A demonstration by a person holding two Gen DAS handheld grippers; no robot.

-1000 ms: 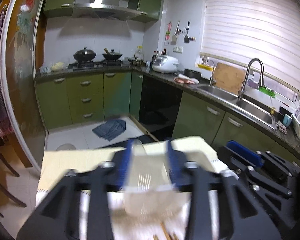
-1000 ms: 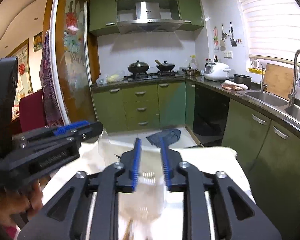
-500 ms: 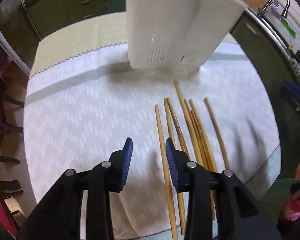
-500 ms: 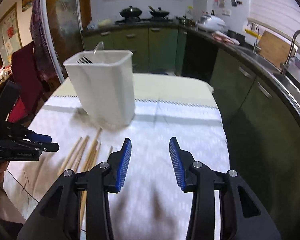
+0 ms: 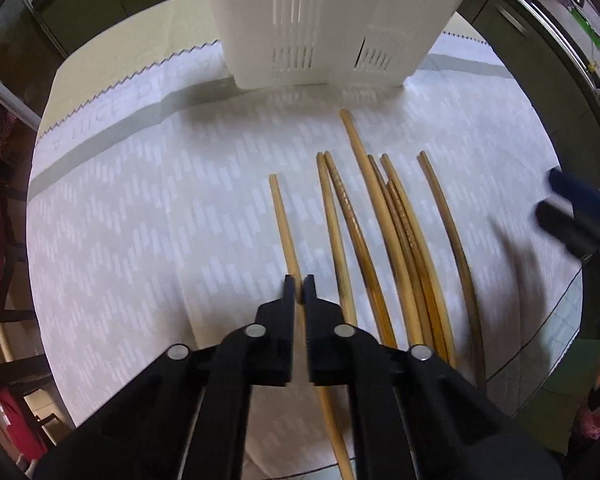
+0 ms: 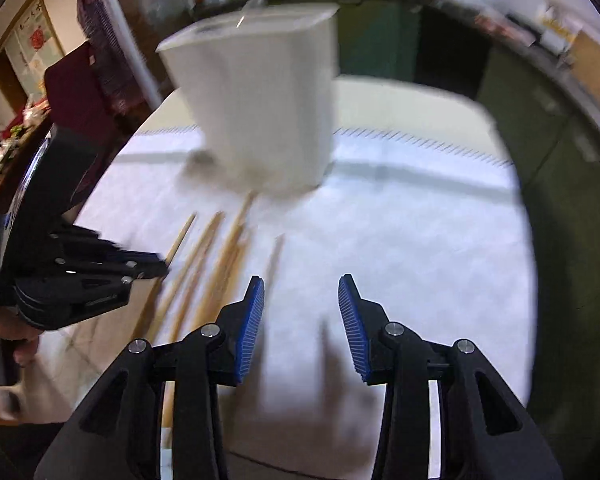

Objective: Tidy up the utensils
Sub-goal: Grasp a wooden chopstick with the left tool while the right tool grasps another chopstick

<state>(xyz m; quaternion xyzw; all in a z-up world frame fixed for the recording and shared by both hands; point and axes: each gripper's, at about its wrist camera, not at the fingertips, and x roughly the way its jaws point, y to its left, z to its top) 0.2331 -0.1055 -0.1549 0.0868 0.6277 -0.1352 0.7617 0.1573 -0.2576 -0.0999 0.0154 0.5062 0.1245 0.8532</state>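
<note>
chopsticks [image 5: 380,240]: wooden, lying loose on the white patterned tablecloth, roughly parallel, in front of the holder; most are bunched and partly overlapping, one lies alone at the left of the group and one at the right
table [image 5: 112,68]: round-edged, pale top showing beyond the zigzag hem of the cloth
tablecloth [image 5: 140,220]: white with a faint dashed pattern and a grey band near the far hem, covering most of the table
utensil holder [image 5: 332,20]: white plastic, upright on the cloth at the far side, slotted vents low on its wall; the tip of the longest chopstick lies near its base, apart from it
left gripper [image 5: 299,290]: black, pointing steeply down at the cloth; its jaws are pressed together on the leftmost chopstick [image 5: 284,224], which runs between the pads and on under the gripper body
right gripper [image 6: 301,300]: blue ribbed pads, jaws partway apart with nothing between them, only bare cloth below; it sits to the right of the chopstick group, the nearest stick just beside its left pad
hand [image 6: 24,340]: part of a person's hand on the left gripper's handle, at the left edge of the right wrist view
note: right wrist view is blurred, fine detail there is unclear
</note>
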